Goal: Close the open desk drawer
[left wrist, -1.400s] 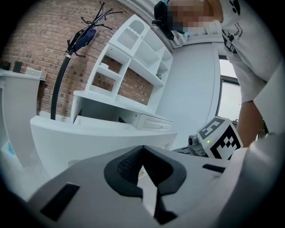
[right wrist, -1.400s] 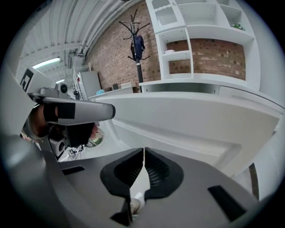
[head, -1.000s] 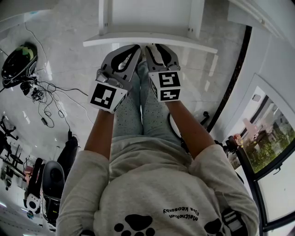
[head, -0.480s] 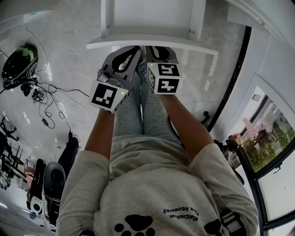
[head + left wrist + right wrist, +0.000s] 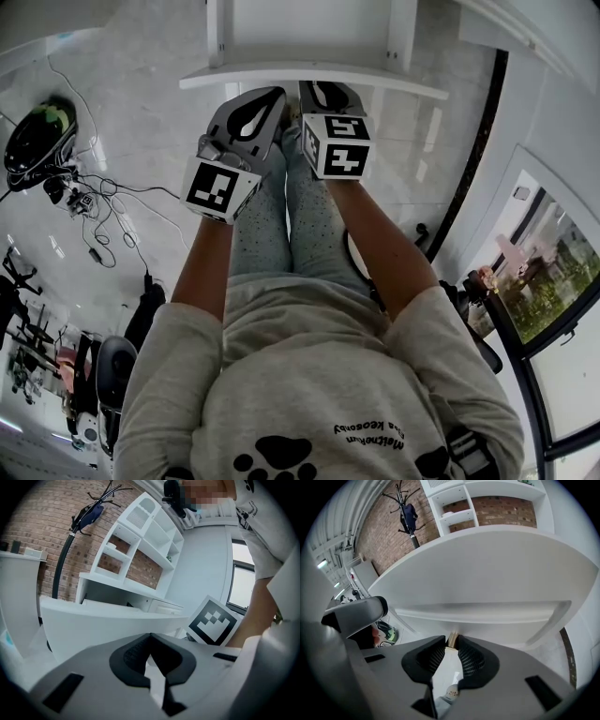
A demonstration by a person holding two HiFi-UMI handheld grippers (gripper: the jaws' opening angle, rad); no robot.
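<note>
Advanced right gripper (image 5: 319,90) toward drawer (image 5: 309,71), directly ahead | closing jaws round knob (image 5: 452,639) at tips, not yet clamped | left gripper (image 5: 149,638) alongside, jaws together, empty | push squarely ahead, keeping level.

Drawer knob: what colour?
The knob is brass-gold, set against the white drawer. It shows best in the right gripper view.

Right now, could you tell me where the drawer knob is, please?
In the right gripper view, the brass knob sits on the white drawer front, between the closing right claw's tips.
</note>
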